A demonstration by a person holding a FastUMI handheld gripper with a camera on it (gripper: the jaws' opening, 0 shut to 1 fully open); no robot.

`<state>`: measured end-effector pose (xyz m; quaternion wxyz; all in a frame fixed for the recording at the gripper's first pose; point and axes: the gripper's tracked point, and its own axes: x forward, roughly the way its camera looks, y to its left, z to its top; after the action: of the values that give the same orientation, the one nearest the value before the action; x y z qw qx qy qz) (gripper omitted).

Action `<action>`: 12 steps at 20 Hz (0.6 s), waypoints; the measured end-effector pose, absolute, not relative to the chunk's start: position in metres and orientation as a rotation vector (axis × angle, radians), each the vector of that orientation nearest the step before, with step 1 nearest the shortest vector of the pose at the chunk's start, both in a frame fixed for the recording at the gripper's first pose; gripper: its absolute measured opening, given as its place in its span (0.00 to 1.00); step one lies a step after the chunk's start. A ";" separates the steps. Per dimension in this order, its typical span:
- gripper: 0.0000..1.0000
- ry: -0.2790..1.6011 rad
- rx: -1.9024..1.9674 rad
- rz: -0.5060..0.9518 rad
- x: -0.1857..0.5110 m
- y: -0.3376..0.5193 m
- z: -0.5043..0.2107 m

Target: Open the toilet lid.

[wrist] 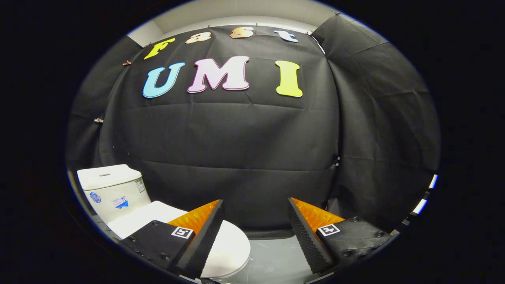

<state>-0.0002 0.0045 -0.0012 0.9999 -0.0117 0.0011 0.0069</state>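
Nothing done yet, judging by the layout. Toilet lid [230, 246] down flat over the bowl, white and closed, lying low and to the left, partly hidden behind the left finger. Tank [110, 189] upright at the far left, behind the lid's hinge end, against the black booth wall [236, 157].

Tongs [255, 236] spread wide, gripping nothing, only grey floor [276, 260] and wall showing in the gap. Left finger [205, 240] overlapping the lid in view, though contact impossible to confirm; more likely held above it. Right finger [307, 240] well off to the right of the toilet, over bare floor.

Aimed straight at the wall rather than at the toilet, so not lined up with the lid. Front rim of the lid near, curving just right of the left finger's tip.

All left to do: swing left and down toward the lid's front edge, get a finger under the rim or close on it, then lift up and back toward the tank until resting open. Approach stage at most, probably the very start.
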 end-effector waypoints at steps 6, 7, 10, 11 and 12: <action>0.98 0.010 -0.035 0.017 0.000 0.006 -0.004; 0.98 0.013 -0.036 0.018 0.000 0.006 -0.004; 0.98 0.012 -0.028 0.016 0.000 0.005 -0.003; 0.98 0.012 -0.027 0.016 0.000 0.005 -0.004; 0.98 0.011 -0.032 0.013 -0.001 0.005 -0.003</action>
<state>-0.0007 0.0050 -0.0033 0.9998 -0.0162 0.0054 0.0066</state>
